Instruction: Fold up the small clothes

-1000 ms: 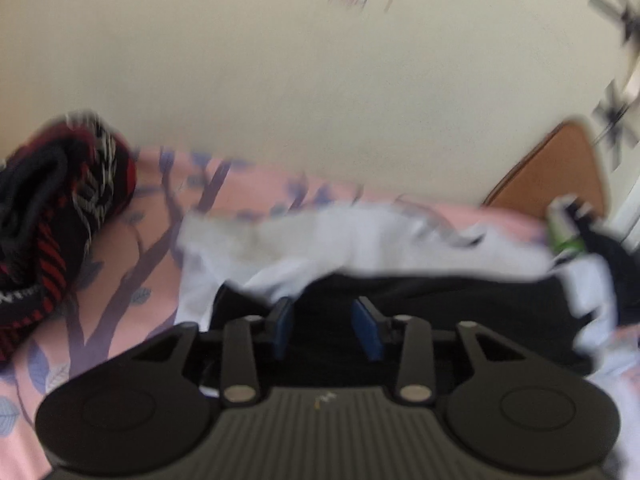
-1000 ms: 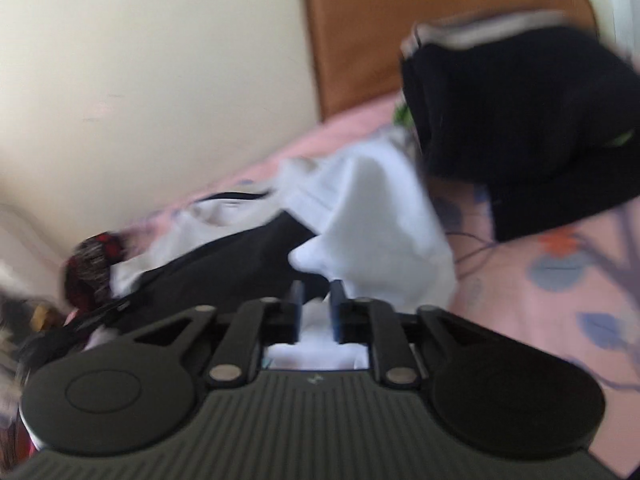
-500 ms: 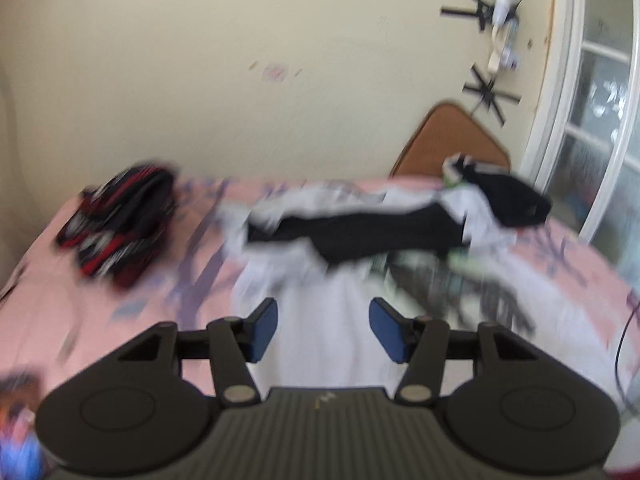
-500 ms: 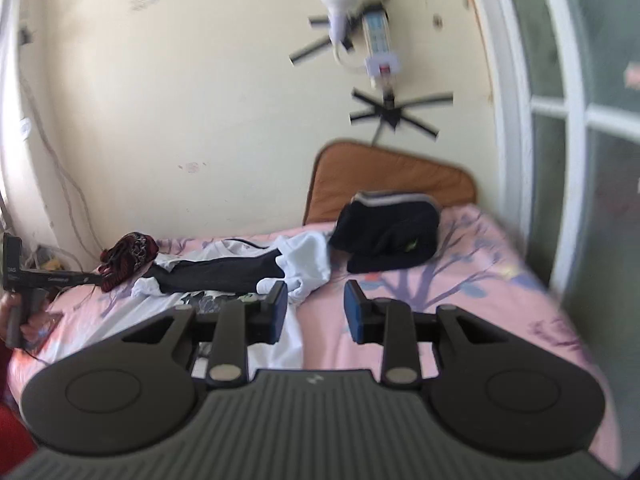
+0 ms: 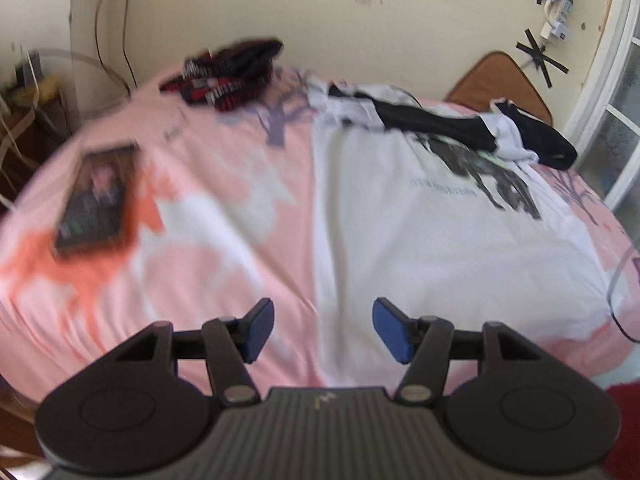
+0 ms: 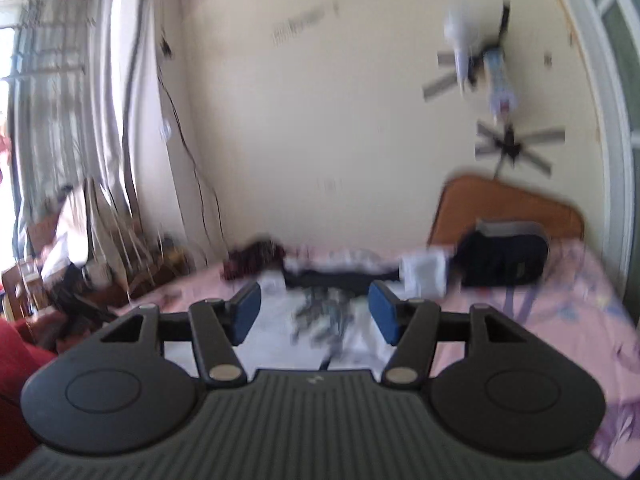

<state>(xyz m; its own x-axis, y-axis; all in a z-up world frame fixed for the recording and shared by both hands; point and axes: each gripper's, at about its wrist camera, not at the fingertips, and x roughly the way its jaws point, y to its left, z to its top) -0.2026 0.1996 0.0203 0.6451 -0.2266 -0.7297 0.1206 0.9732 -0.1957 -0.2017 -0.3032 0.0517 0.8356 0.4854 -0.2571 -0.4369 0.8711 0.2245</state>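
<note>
A white T-shirt (image 5: pixel 440 232) with a dark print lies flat on the pink bed (image 5: pixel 200 216). A black and white garment (image 5: pixel 424 120) lies bunched across its far end. My left gripper (image 5: pixel 323 330) is open and empty, above the shirt's near hem. My right gripper (image 6: pixel 314 312) is open and empty, held back from the bed; the T-shirt (image 6: pixel 280 332) and the black and white garment (image 6: pixel 348 274) show blurred beyond it.
A red and black garment (image 5: pixel 228 80) lies at the bed's far left. A dark folded garment (image 6: pixel 500 260) sits by the brown headboard (image 6: pixel 508 208). A framed picture (image 5: pixel 96 200) lies on the bed's left. Wall behind, window door right, cluttered table left.
Both grippers pulled back from the far clothes toward the near bed edge. The right gripper let go of the white fabric and opened. The left gripper opened wider.
</note>
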